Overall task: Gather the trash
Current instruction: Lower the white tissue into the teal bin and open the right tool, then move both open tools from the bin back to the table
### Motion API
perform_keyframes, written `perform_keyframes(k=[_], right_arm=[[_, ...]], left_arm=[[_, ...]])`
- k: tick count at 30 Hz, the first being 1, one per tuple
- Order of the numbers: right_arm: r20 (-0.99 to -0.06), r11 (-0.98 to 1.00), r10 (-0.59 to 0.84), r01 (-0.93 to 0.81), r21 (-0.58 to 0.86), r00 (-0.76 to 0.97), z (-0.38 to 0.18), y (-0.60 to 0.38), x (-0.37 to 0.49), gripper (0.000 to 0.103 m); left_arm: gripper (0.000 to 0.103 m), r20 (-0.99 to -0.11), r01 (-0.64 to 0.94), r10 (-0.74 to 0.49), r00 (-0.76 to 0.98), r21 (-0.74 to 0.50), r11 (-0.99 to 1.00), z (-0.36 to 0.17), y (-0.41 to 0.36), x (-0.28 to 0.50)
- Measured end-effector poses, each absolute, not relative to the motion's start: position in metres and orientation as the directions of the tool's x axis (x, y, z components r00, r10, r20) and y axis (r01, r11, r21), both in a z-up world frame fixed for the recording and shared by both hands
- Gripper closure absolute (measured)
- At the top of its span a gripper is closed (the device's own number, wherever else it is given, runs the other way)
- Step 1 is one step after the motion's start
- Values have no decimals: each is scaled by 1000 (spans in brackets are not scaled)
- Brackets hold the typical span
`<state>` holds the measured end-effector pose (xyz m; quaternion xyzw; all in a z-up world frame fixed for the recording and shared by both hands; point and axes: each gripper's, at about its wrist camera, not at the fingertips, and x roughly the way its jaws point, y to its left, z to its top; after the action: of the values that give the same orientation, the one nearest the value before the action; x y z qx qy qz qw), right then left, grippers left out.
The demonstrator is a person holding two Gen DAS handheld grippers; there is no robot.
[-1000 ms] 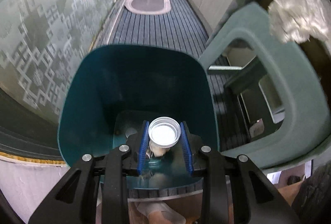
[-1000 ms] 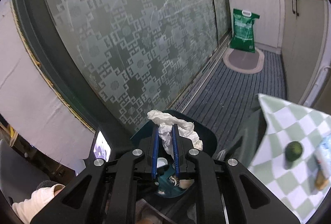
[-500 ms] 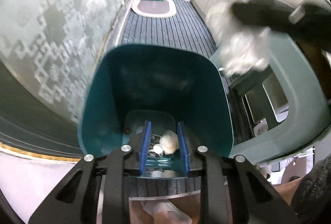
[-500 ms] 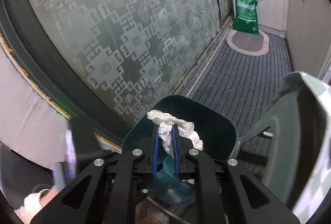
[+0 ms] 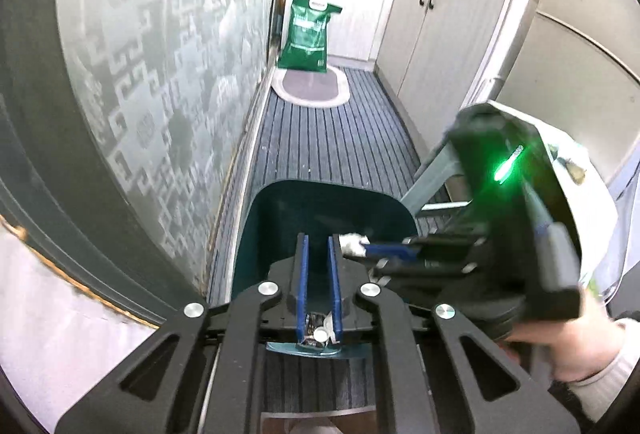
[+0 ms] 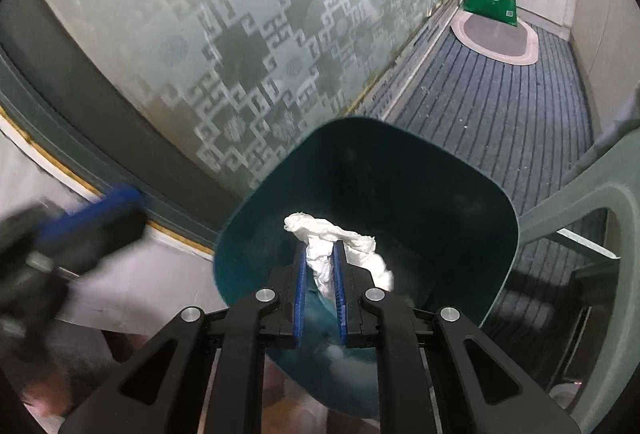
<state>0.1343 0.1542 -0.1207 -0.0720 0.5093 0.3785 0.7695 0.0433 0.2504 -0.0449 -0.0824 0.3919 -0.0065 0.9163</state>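
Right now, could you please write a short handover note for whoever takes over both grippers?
Left gripper: holds nothing, fingers a narrow gap apart, above the teal bin.
Right gripper: shut on a crumpled white tissue, poised over the bin's opening.
Done: some trash already lies at the bin's bottom.
Left: release the tissue into the bin, then probably look for more trash; none is visible from here.

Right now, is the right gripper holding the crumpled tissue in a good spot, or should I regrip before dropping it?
Keep this grip. The right gripper pinches the tissue at its narrow twisted middle from below, and both loose ends flop clear over the bin. That bunched waist is the firmest part; opening should let it fall in.
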Motion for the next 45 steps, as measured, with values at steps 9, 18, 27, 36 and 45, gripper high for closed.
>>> perform_keyframes(k=[9,18,27,36,45], right_arm=[[-868,719,467,-643,264,167,-139,153,126,63],[-870,718,458,-653,241,183,-131,140,120,63],[-813,673,548,-683,286,199,-85,123,105,63],[-715,659,615,-715,233,333,-12,84,88,63],[-660,747,576,-638,186,482,26,1,104,63]], left_arm=[[93,-663,-37,-77,744,-155,987,-14,244,34],[93,-613,-33,-73,787,-159,987,14,239,30],[92,-579,-37,-67,813,-166,985,33,232,31],[86,-539,-32,-78,839,-192,981,52,220,36],[71,-531,48,-138,836,-179,983,59,167,55]])
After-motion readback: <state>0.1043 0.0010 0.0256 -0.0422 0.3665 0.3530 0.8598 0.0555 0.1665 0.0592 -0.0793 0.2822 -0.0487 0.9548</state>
